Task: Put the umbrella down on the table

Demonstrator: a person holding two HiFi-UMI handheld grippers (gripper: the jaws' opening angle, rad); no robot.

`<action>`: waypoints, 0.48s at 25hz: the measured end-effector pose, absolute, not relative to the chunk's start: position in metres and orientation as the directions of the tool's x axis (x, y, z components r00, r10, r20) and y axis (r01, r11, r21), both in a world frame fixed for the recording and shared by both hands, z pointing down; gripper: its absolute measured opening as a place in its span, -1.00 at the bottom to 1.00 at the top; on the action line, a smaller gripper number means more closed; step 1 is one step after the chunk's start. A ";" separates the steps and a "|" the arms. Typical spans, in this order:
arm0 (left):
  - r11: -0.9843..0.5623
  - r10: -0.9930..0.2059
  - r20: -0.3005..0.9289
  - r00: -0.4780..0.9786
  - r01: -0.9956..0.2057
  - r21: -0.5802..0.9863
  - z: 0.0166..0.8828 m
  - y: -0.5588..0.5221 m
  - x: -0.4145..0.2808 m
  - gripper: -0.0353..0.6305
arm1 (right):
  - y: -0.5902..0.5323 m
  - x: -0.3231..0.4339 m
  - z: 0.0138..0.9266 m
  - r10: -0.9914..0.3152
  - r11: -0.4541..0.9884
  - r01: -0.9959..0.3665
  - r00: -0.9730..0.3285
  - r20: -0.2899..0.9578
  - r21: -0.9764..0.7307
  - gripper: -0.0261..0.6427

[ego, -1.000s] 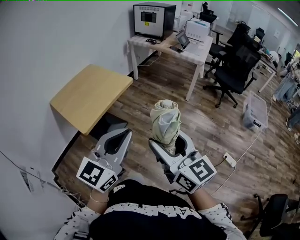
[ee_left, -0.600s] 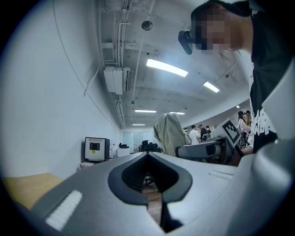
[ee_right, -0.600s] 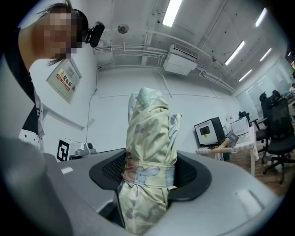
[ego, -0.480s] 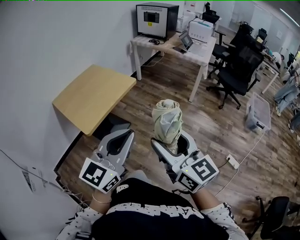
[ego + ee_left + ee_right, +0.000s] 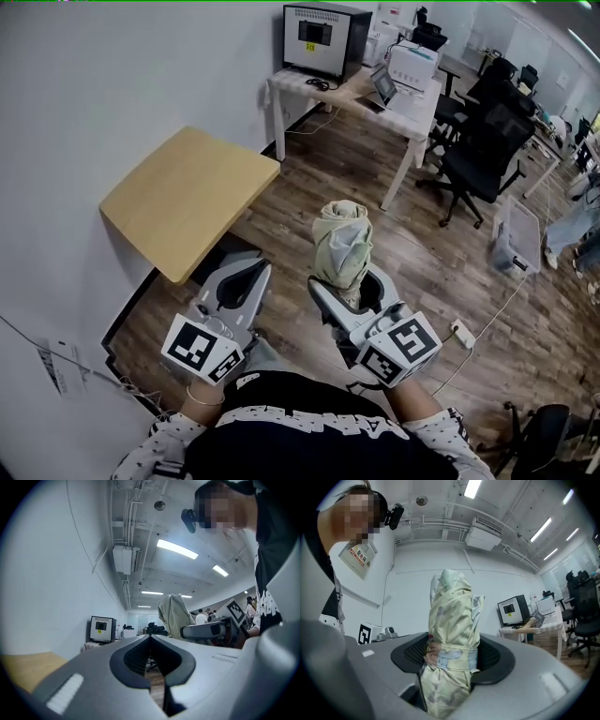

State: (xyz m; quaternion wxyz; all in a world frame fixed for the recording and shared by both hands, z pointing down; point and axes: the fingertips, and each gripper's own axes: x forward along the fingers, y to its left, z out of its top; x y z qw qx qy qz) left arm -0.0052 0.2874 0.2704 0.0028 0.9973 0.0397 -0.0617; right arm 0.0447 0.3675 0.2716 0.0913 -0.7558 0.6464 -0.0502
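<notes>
right gripper [image 5: 349, 289]: jaws wide, clamped round the folded umbrella [image 5: 342, 242] (upright, pale green), pointing level
left gripper [image 5: 246, 277]: jaws together, empty, alongside
wooden table [image 5: 187, 192]: ahead-left, well apart from the umbrella

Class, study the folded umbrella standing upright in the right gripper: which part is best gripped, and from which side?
Grip the umbrella at its strap band, where the fabric is cinched into a firm, narrow waist. Come in level from the side, jaws across its long axis, since it stands upright. The right gripper is shut there.
</notes>
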 end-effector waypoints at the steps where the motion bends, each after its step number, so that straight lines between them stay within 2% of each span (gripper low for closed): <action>1: -0.997 0.076 -0.123 0.990 0.076 0.002 0.271 0.278 -0.002 -0.91 | 0.359 0.049 0.272 -0.986 -0.151 -0.967 0.162 -0.040 -0.205 -0.04; 12: -0.997 0.077 -0.106 0.991 0.079 0.013 0.280 0.208 0.032 -0.91 | 0.288 0.080 0.280 -0.987 -0.158 -0.964 0.161 0.000 -0.212 -0.04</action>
